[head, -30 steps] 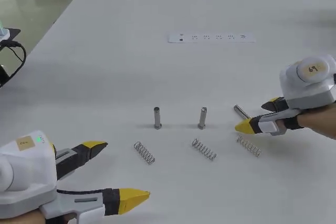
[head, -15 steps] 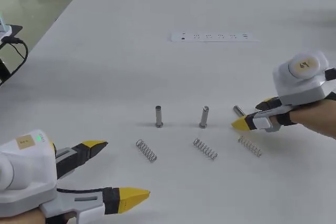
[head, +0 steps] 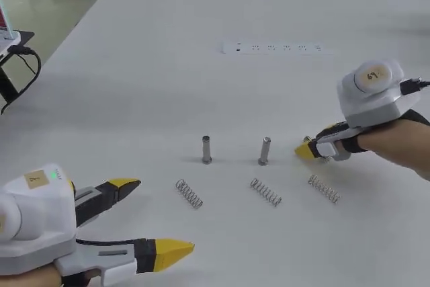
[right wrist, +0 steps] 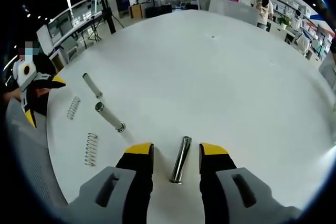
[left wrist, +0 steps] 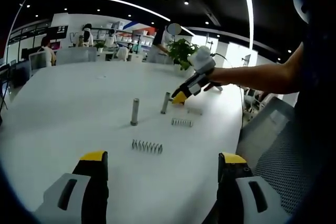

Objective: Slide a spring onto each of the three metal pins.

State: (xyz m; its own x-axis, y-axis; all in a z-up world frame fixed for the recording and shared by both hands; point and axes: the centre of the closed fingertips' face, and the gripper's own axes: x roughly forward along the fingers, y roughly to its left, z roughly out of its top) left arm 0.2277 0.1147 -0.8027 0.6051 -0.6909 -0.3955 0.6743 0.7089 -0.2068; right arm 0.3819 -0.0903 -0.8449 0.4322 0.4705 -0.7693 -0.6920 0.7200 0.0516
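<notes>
The white bench carries everything. At 7 o'clock from the middle of the head view the left claw hovers released, its yellow tips wide apart and holding nothing. At 3 o'clock the right claw is down at the bench, also released. Its jaws stand either side of the right pin with a gap on each side. Whether that pin stands or lies I cannot tell. A white power strip lies well away at 12 o'clock.

The left pin and middle pin stand upright on their flanged ends, bare. At 6 o'clock of each pin lies one coil: the left spring, middle spring and right spring. No spring is on a pin yet, so all 3 remain to do.

The risks, as I judge them:
- Clenching off-centre could tip or roll the slim, smooth right pin away.
- Swinging it could knock the nearby middle pin.
- A spring pinched too hard may squirm out and roll.

A tan sticker on the left claw's body and a round label on the right's both carry marks too small to read. So does the power strip.
</notes>
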